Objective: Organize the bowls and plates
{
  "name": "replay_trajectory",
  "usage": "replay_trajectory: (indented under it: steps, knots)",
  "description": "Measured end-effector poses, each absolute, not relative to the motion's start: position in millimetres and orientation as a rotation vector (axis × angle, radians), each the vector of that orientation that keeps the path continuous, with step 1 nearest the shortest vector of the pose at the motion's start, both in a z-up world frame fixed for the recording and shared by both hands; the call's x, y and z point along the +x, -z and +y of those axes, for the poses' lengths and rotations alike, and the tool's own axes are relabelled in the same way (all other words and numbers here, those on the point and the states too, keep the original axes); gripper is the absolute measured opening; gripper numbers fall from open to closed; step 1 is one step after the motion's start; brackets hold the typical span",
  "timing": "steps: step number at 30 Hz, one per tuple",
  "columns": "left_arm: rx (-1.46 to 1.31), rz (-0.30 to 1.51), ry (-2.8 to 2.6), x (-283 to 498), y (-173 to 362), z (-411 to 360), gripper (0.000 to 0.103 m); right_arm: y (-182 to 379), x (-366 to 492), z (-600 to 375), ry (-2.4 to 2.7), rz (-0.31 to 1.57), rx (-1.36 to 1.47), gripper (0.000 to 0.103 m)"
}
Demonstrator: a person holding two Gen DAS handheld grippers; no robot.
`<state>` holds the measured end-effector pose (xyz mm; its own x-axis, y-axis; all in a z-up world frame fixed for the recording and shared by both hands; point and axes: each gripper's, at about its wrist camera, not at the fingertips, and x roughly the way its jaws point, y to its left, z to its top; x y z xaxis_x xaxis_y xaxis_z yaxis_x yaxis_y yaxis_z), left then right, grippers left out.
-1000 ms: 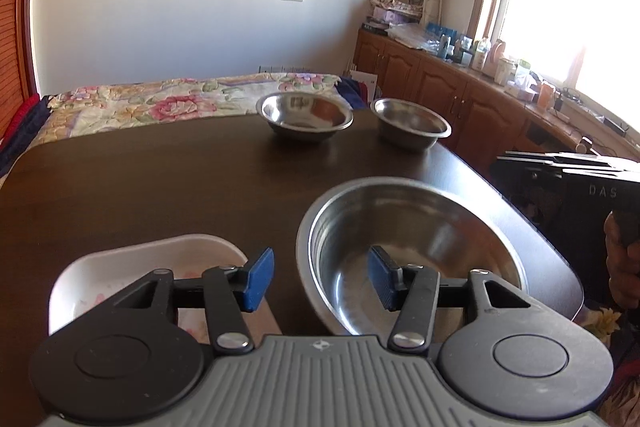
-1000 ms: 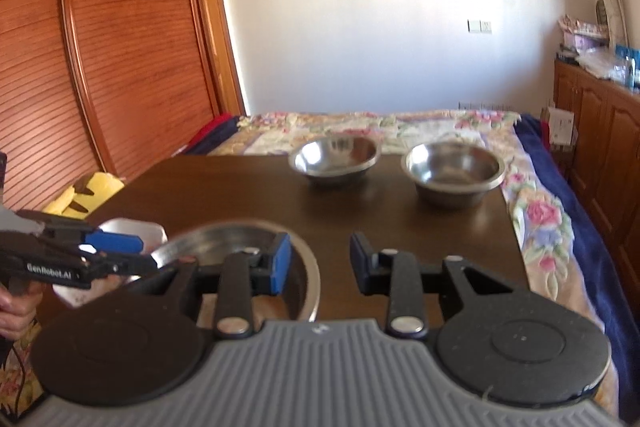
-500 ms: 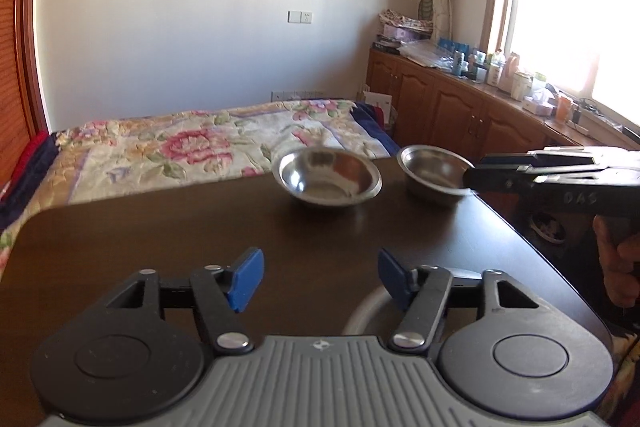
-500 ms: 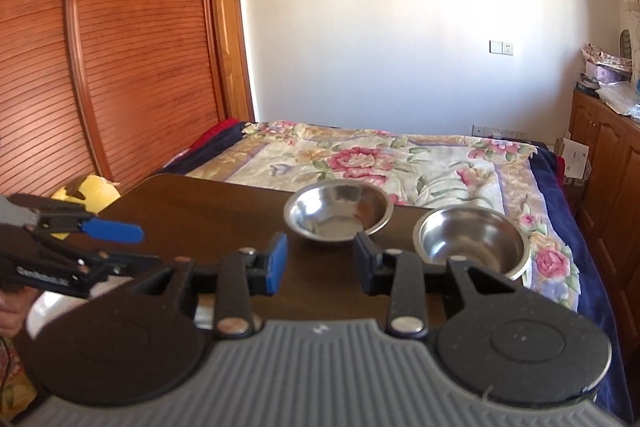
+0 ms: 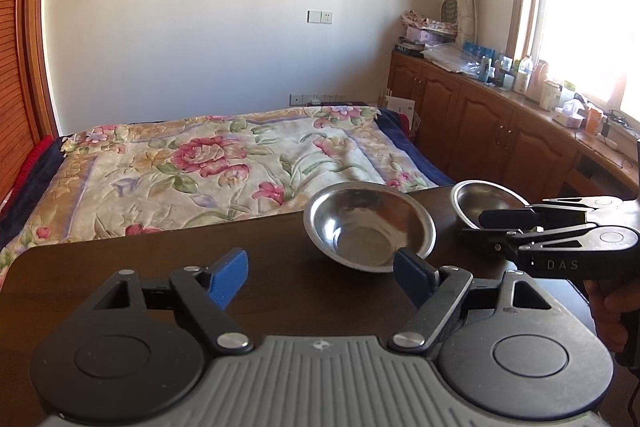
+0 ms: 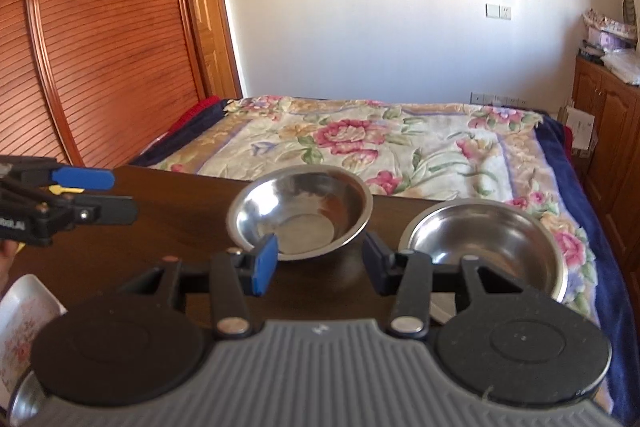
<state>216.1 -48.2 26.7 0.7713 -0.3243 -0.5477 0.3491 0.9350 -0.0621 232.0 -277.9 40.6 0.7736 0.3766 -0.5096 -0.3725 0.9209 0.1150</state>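
Left wrist view: left gripper (image 5: 320, 277) and right gripper (image 6: 318, 263) both opening, empty; straddle each steel bowl (image 5: 368, 229) rim squarely before clamping.

Floral bedspread (image 5: 224, 163) behind dark table (image 5: 160, 251); cluttered wooden cabinets (image 5: 480, 123) under window (image 5: 588, 7).

My left wrist camera looks forward and slightly down over the dark table (image 5: 280, 251) toward the bed (image 5: 224, 163) — cabinets at far right. My right wrist camera faces likewise, from further right; both share the two steel bowls (image 6: 300, 211) — close ahead.
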Motion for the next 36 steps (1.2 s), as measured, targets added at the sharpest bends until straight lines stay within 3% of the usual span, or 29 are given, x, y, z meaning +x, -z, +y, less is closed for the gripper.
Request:
replay_trajectory:
  steps: [5,15,30,36]
  knots:
    - [0.049,0.606,0.377,239,-21,-55,0.081,-37,245,-271,-0.405,0.564,-0.012,0.048]
    - [0.014,0.674,0.382,271,1,-62,0.065,-32,262,-263,-0.387,0.592,-0.06,0.048]
    - [-0.077,0.761,0.376,308,19,-67,0.064,-24,280,-262,-0.381,0.639,-0.037,0.048]
    - [-0.071,0.777,0.365,317,26,-69,0.055,-20,284,-261,-0.383,0.657,-0.036,0.048]
